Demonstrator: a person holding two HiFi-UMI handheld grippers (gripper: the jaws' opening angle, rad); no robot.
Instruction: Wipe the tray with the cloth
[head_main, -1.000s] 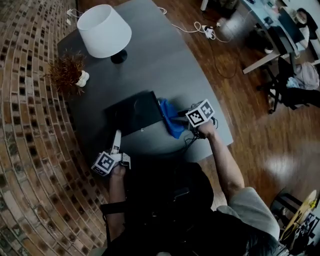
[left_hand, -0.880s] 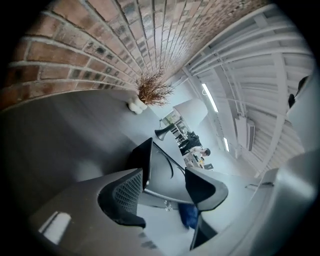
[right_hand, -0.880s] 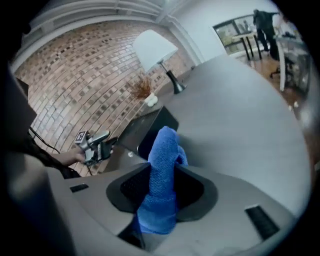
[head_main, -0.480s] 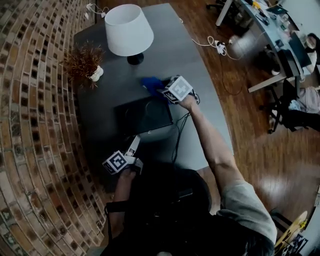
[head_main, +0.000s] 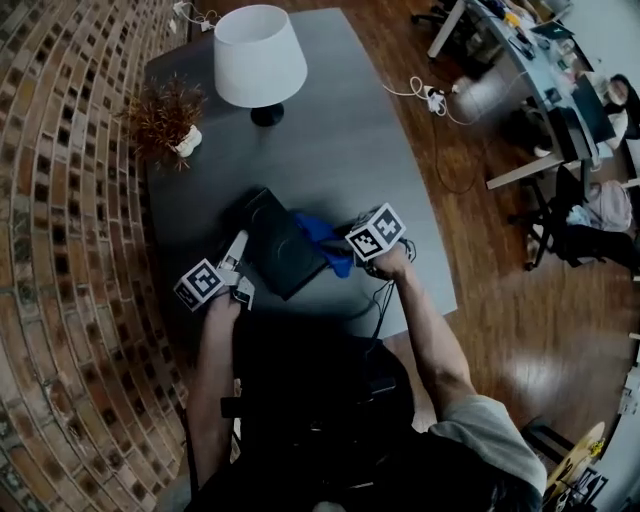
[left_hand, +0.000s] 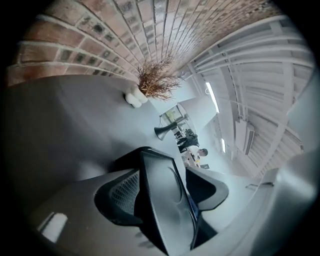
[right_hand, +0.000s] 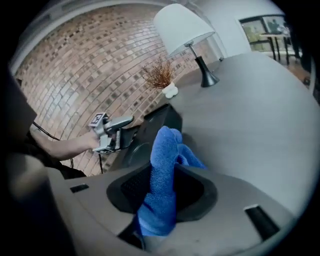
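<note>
A: Start with the left gripper (left_hand: 165, 171)?
B: Clamped on the rim of the black tray (left_hand: 162, 197), jaws fairly wide, a pad on each face. Just eased a touch wider, with the tray between the jaws.
A: And where, that tray?
B: Tipped up on edge in that grip, turned askew, over the near part of the grey bench (head_main: 340, 130), right in front of the person. Hard to tell whether resting on the bench at its far corner.
A: Now the right gripper (right_hand: 160, 166)?
B: Nearly closed, pinching a blue cloth (right_hand: 167, 145). Bunched folds poking out past the jaw tips, up against the tray's right side.
A: Pose of the hands?
B: At the tray's left, the left hand (head_main: 225, 303), forearm straight out from the body, gripper aimed forward and a little down. At the tray's right, the right hand (head_main: 392, 262), bare arm bent at the elbow, gripper tilted down and inward.
A: Anything to read?
B: Square black-and-white marker patterns on each gripper's cube, not letters.
A: Nearby?
B: A white-shaded lamp (head_main: 258, 55) and a dry plant (head_main: 165, 115) in a white pot at the far end, well apart from the tray; a brick wall (head_main: 50, 250) along the left.
</note>
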